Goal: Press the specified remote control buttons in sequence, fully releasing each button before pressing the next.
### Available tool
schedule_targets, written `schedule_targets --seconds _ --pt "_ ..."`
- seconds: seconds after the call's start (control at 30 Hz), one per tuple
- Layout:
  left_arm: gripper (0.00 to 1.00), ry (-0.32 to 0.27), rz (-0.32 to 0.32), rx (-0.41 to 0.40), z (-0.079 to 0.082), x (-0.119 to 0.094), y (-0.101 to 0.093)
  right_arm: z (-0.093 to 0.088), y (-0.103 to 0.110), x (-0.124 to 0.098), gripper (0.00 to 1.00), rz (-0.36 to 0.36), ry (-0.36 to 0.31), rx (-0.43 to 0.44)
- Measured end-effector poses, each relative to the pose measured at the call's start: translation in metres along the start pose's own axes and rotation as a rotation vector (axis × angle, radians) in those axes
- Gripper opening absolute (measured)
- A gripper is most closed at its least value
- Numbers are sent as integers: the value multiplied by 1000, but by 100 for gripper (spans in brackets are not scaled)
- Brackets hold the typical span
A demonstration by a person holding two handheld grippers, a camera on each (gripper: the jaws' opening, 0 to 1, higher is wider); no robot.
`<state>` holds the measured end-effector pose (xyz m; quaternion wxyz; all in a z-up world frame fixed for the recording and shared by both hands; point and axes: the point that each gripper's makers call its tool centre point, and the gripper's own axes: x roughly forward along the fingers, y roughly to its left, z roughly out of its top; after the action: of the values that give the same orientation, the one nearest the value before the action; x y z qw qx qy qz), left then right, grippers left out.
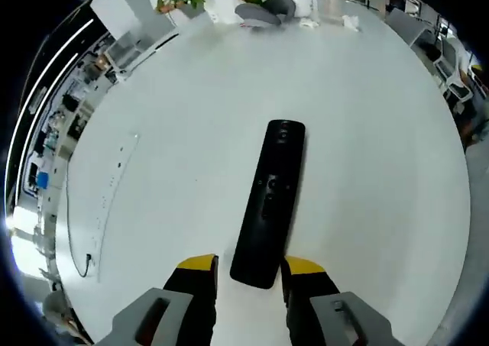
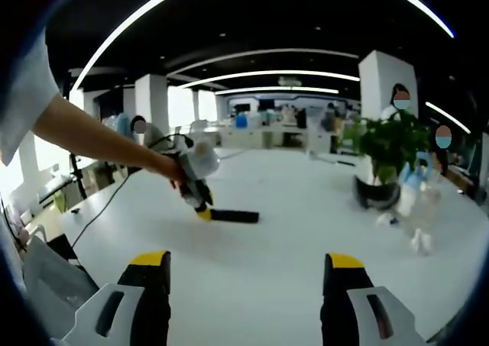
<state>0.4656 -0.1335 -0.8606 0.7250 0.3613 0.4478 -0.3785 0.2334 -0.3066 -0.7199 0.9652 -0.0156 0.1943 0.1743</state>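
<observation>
black remote lies flat on the white counter, near end between the yellow tips of the left tool; jaws spread just wider than the remote, not clamped, contact w/ the sides can't be told. right tool hangs well back, jaws wide apart, nothing in them; remote seen far off. prob light, stiff, smooth plastic, so it'll skate when pressed. brace the near end by its long sides, then press btns straight down w/ one tip.
</observation>
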Motion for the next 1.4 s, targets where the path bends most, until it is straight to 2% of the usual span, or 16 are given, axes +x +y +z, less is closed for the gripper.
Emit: schedule_targets --seconds 0.13,0.3,0.5,0.53,0.57,0.63,0.7,0.73,0.8,0.87,0.93,0.97,1.03,1.13,1.3,1.4 --pt "43 -30 26 -67 -2 -2 6 3 1 -1 82 6 -17 5" --pt "56 -86 61 -255 -12 -3 19 6 0 -2 83 7 -35 15" --pt "67 -144 109 -339 -19 -6 24 7 -2 -1 90 -8 -44 12" --pt "70 -157 93 -372 -19 -5 20 7 -2 -1 91 -10 -44 9" --pt "76 -162 58 -405 -18 -4 13 8 -2 -1 92 -12 -50 9" --pt "88 -187 36 -429 -18 -2 6 11 -3 -3 93 -17 -63 11" --pt "87 -202 45 -423 -18 -4 2 13 -5 -4 95 -24 -73 18" --pt "87 -230 62 -410 -16 -4 2 15 -7 -5 96 -31 -86 27" --pt "86 -239 71 -430 -16 -6 0 19 -12 -7 99 -48 -110 41" --pt "89 -295 86 -477 -11 -10 2 19 -15 -8 99 -58 -119 53" --pt "99 -371 67 -533 -2 -18 1 21 -18 -9 99 -65 -132 73" --pt "100 -408 83 -561 -1 -23 5 21 -19 -9 99 -68 -133 84" --pt "100 -433 91 -569 0 -28 8 21 -19 -9 99 -69 -134 90" --pt "100 -489 144 -601 1 -42 14 21 -18 -9 99 -66 -134 87" --pt "100 -521 188 -627 -6 -59 12 21 -18 -9 99 -67 -135 86" --pt "100 -546 220 -685 -8 -70 12 21 -21 -11 99 -74 -139 97"
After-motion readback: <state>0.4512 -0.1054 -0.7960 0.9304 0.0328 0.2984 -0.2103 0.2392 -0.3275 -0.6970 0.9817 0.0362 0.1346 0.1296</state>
